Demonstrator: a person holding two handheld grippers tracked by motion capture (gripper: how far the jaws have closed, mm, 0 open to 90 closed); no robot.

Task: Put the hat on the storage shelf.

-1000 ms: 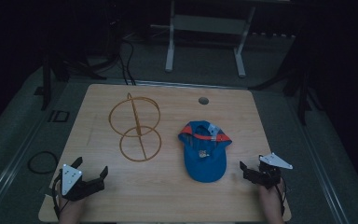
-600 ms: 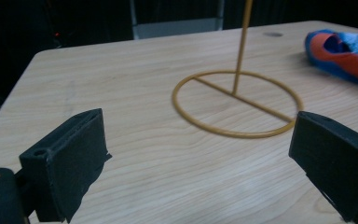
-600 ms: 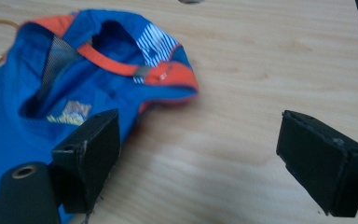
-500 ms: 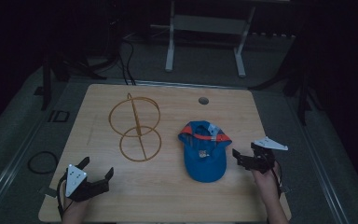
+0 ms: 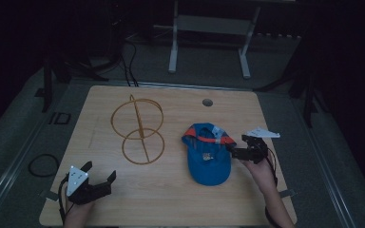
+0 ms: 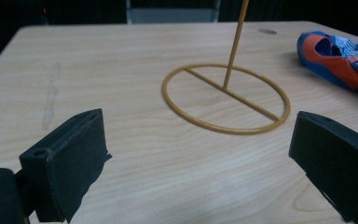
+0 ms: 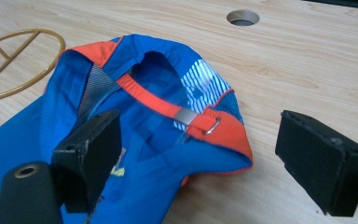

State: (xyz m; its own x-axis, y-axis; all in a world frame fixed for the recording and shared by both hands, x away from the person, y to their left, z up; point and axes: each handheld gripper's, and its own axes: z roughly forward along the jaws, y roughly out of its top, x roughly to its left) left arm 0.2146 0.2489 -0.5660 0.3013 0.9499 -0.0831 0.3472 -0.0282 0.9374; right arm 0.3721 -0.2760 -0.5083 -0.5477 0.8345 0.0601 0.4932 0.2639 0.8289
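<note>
Both jaws of your right hand-held gripper (image 5: 232,153) gape; clamp the cap's (image 5: 208,156) orange rim at three o'clock.

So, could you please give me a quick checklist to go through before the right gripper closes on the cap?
1. Right gripper open: ok, its jaws stand wide apart in the right gripper view.
2. Cap between the jaws: ok, the orange-edged back rim lies in the gap in the right gripper view.
3. Jaws low enough to catch the fabric: cannot tell.
4. Cap free of the wire stand: ok, they lie apart on the table.
5. Left gripper out of the way: ok, open and empty near the table's front left corner.
6. Metal strap buckle clear of the jaws: ok, it sits between them, untouched.
</note>
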